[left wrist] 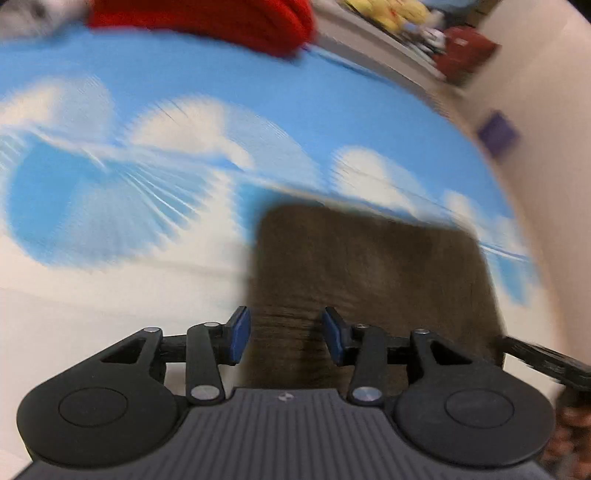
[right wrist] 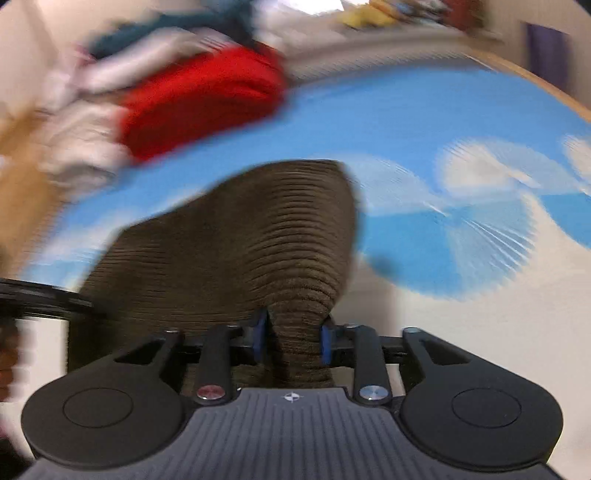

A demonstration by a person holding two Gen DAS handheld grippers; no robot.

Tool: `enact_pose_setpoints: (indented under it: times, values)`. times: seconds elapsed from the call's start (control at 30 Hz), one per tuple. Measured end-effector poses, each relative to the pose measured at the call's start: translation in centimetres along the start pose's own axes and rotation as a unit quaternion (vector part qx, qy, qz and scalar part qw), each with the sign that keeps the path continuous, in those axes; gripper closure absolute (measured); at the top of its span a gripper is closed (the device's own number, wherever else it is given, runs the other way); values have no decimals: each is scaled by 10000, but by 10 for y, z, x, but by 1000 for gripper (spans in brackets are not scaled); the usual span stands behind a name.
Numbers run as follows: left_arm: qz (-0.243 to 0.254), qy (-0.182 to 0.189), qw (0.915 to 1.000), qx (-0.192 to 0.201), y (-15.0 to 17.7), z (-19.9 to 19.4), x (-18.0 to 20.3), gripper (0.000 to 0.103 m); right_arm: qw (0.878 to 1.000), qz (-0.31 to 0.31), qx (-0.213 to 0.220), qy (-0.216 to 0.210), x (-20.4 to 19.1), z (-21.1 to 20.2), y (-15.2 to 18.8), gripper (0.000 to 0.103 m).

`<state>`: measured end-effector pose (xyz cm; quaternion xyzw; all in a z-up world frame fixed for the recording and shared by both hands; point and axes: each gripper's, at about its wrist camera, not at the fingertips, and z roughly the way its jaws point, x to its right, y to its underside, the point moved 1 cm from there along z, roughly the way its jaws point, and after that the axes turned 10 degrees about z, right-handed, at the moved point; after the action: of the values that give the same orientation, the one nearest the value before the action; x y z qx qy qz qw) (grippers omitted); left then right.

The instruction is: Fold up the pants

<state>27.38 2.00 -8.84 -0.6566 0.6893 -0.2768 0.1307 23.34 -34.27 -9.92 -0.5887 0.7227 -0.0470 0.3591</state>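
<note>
blue sheet with white clouds (left wrist: 258,110) covers the whole work surface, both views smeared with motion blur. red garment (right wrist: 199,103) sits at the far edge, with a heap of pale and teal clothes (right wrist: 122,62) beside it in the right wrist view. cluttered shelf (left wrist: 424,22) beyond that, too blurred to name items.

brown corduroy pants (right wrist: 236,240) lie on the sheet right in front of both grippers, near end raised and bunched toward the right one. looks like a mid-fold carry, judging by the lifted cloth.

right gripper (right wrist: 291,339): blue pads (right wrist: 259,338) pinch a thick gathered ridge of the pants, cloth bulging between them.

left gripper (left wrist: 286,338): pads (left wrist: 238,334) spread apart, pants fabric seen in the gap, but i cannot tell if the pads actually touch or hold it.

to do this step well: move both grippers level and at the same pace so the folded edge lands square on the far part. keep the right pinch firm since the bunch is thick and could slip. left side probably needs a confirmed grip, or the fold will skew. lay down flat, then release.
</note>
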Motion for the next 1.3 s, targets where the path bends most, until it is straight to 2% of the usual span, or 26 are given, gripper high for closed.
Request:
enact_pose_setpoints:
  times: [0.03, 0.07, 0.1, 0.13, 0.2, 0.27, 0.3, 0.33, 0.4, 0.5, 0.6, 0.67, 0.73, 0.8, 0.83, 0.87, 0.9, 0.93, 0.97, 1.0, 1.1, 1.3]
  values:
    - [79, -197, 9997, 142, -2, -6, -1, 55, 9990, 108, -81, 425, 8, 7, 1, 72]
    - [83, -166, 9995, 247, -2, -12, -3, 55, 9970, 179, -6, 748, 15, 9, 1, 72]
    - [108, 25, 9994, 337, -1, -19, -1, 55, 9958, 249, 94, 873, 19, 7, 0, 72]
    - [213, 230, 9988, 374, -1, -22, 3, 55, 9960, 335, 155, 813, 21, 2, -1, 72]
    - [671, 548, 9957, 325, 6, -25, 17, 55, 9987, 321, 156, 355, 14, -7, 0, 72]
    - [1200, 715, 9902, 90, 18, -19, 34, 55, 10000, -58, 52, 39, 2, -11, 7, 72]
    - [1433, 708, 9871, -101, 30, -18, 41, 56, 9995, -288, -79, -73, -5, -10, 13, 72]
    - [1675, 528, 9839, -324, 39, -8, 46, 60, 9986, -420, -270, -177, -7, -8, 18, 72]
    - [2011, 179, 9769, -701, 55, 10, 50, 62, 9945, -606, -794, -314, -12, 6, 34, 72]
    - [2209, -21, 9676, -1225, 75, 28, 47, 60, 9839, -1148, -1366, 30, -16, 26, 62, 72]
    - [2308, -52, 9651, -1237, 75, 17, 47, 60, 9825, -1177, -1443, 98, -17, 26, 63, 72]
    - [2353, -99, 9672, -949, 67, 3, 50, 60, 9849, -920, -1458, 147, -16, 23, 55, 72]
    - [2328, -134, 9715, -421, 55, -14, 52, 60, 9881, -935, -1218, 105, -20, 15, 51, 72]
    - [2171, -171, 9758, 204, 45, -28, 51, 60, 9934, -901, -707, 58, -21, 7, 38, 70]
    - [2050, -199, 9775, 450, 42, -32, 49, 60, 9959, -774, -467, 59, -20, 5, 29, 69]
    - [1933, -253, 9793, 538, 41, -30, 47, 60, 9979, -596, -232, 59, -18, 1, 24, 69]
    - [1828, -351, 9812, 520, 41, -22, 45, 60, 9993, -382, -8, 64, -15, 1, 17, 69]
    - [1771, -446, 9826, 325, 42, -10, 43, 61, 9996, -199, 167, 101, -13, 2, 10, 69]
    - [1812, -541, 9819, -87, 47, 7, 41, 62, 9994, -31, 307, 143, -11, 5, 5, 69]
    - [1949, -720, 9773, -422, 56, 24, 39, 62, 9990, 110, 409, 172, -9, 10, -1, 69]
    - [2179, -1021, 9694, -493, 59, 32, 43, 63, 9975, 313, 576, 281, -10, 31, -17, 69]
    - [2118, -909, 9720, -455, 58, 27, 36, 63, 9961, 366, 731, 326, -14, 78, -38, 69]
